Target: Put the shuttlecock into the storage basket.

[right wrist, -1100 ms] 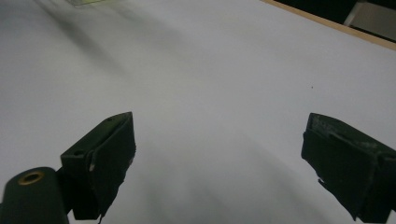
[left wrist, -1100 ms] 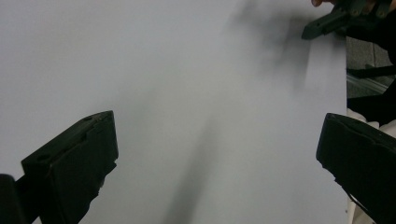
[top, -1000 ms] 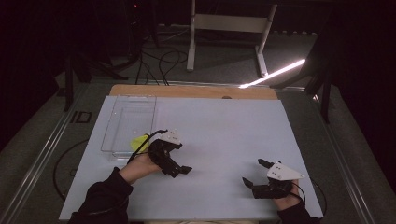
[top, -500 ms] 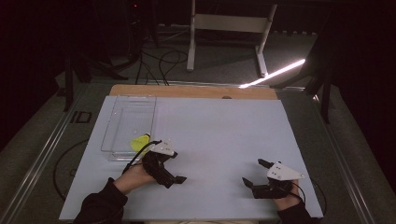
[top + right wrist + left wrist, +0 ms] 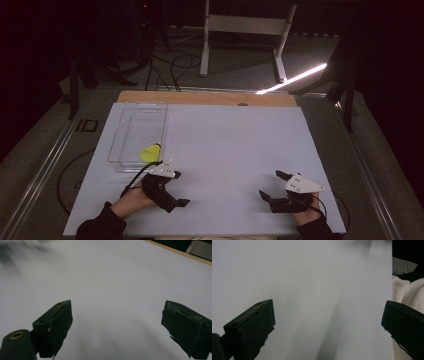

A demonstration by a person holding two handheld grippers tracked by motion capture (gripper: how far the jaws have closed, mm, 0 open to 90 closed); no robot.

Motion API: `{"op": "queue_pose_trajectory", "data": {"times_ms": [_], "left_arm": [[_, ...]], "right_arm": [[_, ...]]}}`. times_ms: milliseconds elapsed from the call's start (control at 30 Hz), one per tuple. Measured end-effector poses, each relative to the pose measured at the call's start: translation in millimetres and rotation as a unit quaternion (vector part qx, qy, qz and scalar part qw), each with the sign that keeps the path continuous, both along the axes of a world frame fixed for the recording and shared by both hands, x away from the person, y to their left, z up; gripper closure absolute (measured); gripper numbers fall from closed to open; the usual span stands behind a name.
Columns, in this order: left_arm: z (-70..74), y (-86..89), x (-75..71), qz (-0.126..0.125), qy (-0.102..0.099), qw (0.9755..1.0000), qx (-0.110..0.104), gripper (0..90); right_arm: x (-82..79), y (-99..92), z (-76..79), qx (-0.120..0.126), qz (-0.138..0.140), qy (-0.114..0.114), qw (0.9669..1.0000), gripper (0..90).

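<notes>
A small yellow object (image 5: 150, 152) lies in the near end of a clear plastic tray (image 5: 131, 131) at the table's left. In the high view my left gripper (image 5: 175, 197) hovers near the front edge, a short way in front of the tray, pointing right. Its jaws stand wide apart in the left gripper view (image 5: 328, 325), with only bare white table between them. My right gripper (image 5: 269, 184) sits low at the front right, pointing left. It is open too, and nothing lies between its jaws in the right gripper view (image 5: 117, 325).
The white table top (image 5: 235, 140) has a wooden strip (image 5: 210, 98) along its far edge. A pale cloth (image 5: 407, 293) shows past the table's edge in the left gripper view. Cables and a metal stand (image 5: 245, 25) are on the dark floor beyond.
My left gripper has drawn back from the tray toward the front edge of the table. The yellow object stays in the tray. The right gripper has hardly moved.
</notes>
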State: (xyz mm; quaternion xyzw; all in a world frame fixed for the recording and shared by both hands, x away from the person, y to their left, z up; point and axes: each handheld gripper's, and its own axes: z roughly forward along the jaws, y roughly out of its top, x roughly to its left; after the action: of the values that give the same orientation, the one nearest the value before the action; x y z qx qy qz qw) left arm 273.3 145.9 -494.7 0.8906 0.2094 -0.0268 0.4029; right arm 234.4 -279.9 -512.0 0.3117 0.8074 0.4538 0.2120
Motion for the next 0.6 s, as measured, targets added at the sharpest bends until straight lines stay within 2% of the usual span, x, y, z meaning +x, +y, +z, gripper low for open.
{"op": "queue_pose_trajectory", "data": {"times_ms": [167, 267, 600], "left_arm": [[-0.8, 9.8, -3.1, 0.011, -0.007, 0.9999, -0.008, 0.0], [-2.6, 19.8, -7.0, 0.031, -0.016, 0.9993, -0.010, 0.0], [-10.5, 36.3, -15.3, 0.061, -0.023, 0.9976, -0.025, 0.0]], "right_arm": [[-0.1, -0.1, 0.2, 0.000, -0.001, -0.001, 1.0000, 9.9], [0.0, -0.2, -0.1, 0.001, 0.000, 0.000, 1.0000, 9.9], [0.0, -0.3, 0.0, 0.000, 0.000, 0.000, 1.0000, 9.9]]}}
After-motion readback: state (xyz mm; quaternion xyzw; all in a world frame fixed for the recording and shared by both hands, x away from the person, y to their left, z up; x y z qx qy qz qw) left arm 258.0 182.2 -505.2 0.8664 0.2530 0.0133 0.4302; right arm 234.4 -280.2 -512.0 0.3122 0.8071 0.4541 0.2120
